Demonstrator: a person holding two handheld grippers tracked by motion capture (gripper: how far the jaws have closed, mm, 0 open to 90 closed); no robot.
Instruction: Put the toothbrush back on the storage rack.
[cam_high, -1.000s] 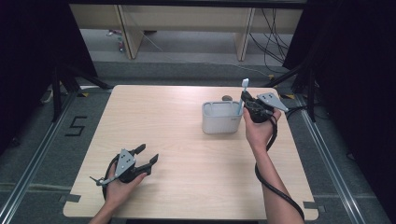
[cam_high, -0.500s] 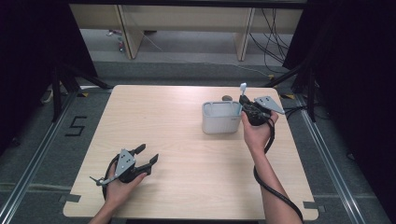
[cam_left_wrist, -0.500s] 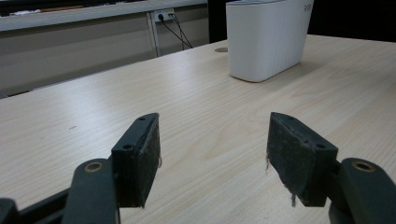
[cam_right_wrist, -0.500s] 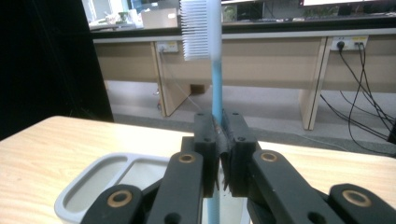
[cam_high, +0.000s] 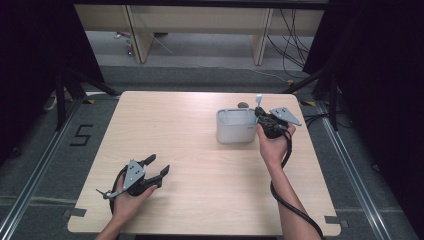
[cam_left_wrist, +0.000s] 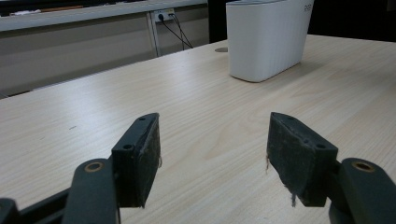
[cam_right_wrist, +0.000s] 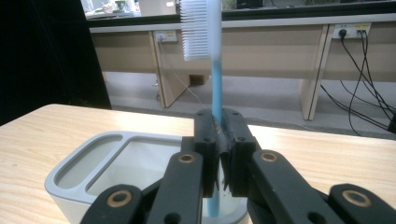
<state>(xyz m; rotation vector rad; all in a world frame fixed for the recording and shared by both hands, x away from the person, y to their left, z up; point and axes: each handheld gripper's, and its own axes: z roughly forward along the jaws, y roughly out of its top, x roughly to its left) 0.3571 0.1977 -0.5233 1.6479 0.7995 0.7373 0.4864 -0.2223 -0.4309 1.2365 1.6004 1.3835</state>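
A blue toothbrush (cam_right_wrist: 216, 79) with white bristles stands upright, head up, and my right gripper (cam_right_wrist: 218, 135) is shut on its handle. Its lower end reaches down into the right-hand compartment of a white holder (cam_right_wrist: 88, 158). In the high view the toothbrush (cam_high: 258, 100) and right gripper (cam_high: 260, 114) are at the right rim of the holder (cam_high: 232, 135), on the table's far right. My left gripper (cam_high: 159, 165) rests near the front left of the table, open with nothing between its jaws. In the left gripper view, the left gripper (cam_left_wrist: 212, 154) faces the holder (cam_left_wrist: 266, 37) far off.
A small dark round thing (cam_high: 242, 105) lies on the table just behind the holder. The light wooden table (cam_high: 190, 150) has a bare stretch between the two grippers. The right gripper's black cable (cam_high: 287, 197) trails along the person's forearm. Beyond the far edge are shelf legs and cables.
My right hand has shifted slightly left and down, bringing the toothbrush lower at the holder. The left gripper has stayed still.
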